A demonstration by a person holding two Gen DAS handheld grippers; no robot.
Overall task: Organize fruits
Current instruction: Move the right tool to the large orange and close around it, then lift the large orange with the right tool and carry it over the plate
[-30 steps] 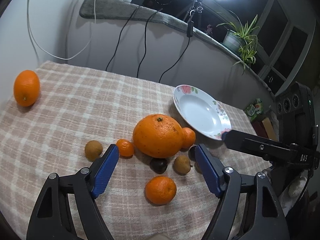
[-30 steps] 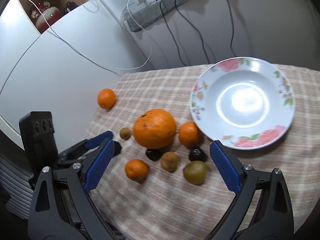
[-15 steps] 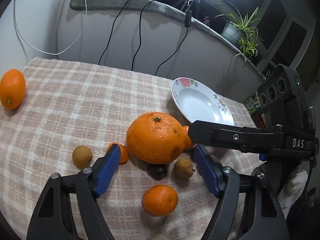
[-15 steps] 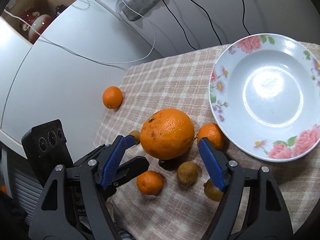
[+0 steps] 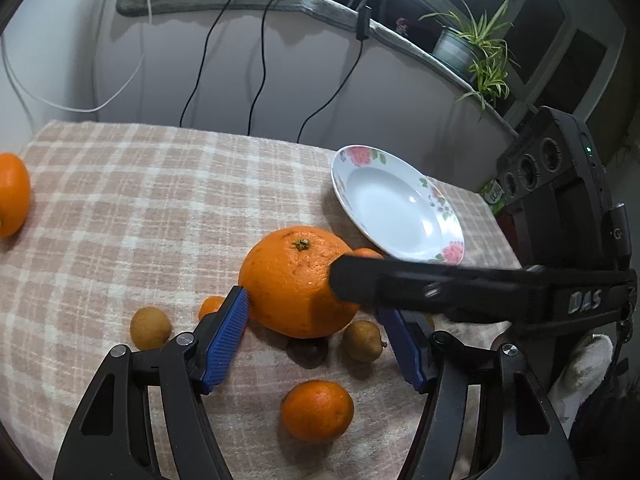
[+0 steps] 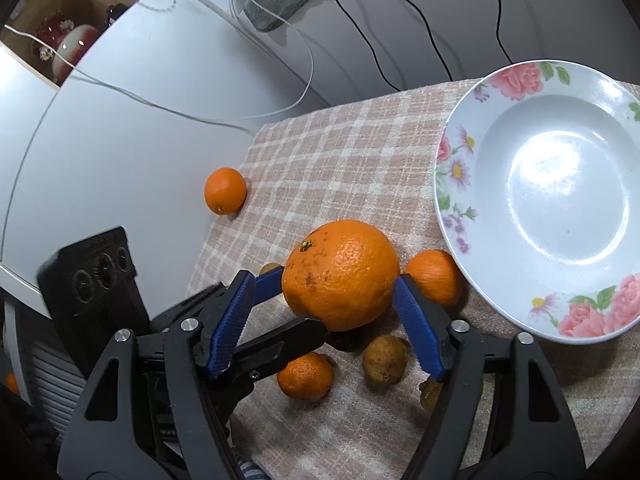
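Observation:
A big orange (image 5: 298, 282) (image 6: 340, 274) sits on the checked cloth among small fruits. My left gripper (image 5: 316, 320) is open, its blue pads just in front of and on both sides of the big orange. My right gripper (image 6: 324, 296) is open too, its pads flanking the same orange; one of its fingers crosses the left wrist view (image 5: 400, 284) and touches the orange. A white flowered plate (image 5: 396, 204) (image 6: 540, 196) stands empty to the right of the pile.
Around the big orange lie small tangerines (image 5: 317, 410) (image 6: 434, 276), brown longans (image 5: 151, 328) (image 6: 386, 358) and a dark fruit (image 5: 306, 350). A lone orange (image 6: 225, 191) sits at the cloth's far left edge. Cables hang down the wall behind.
Both grippers have moved in toward the big orange; it now lies between the pads of each. The right gripper's finger has come up against the orange.

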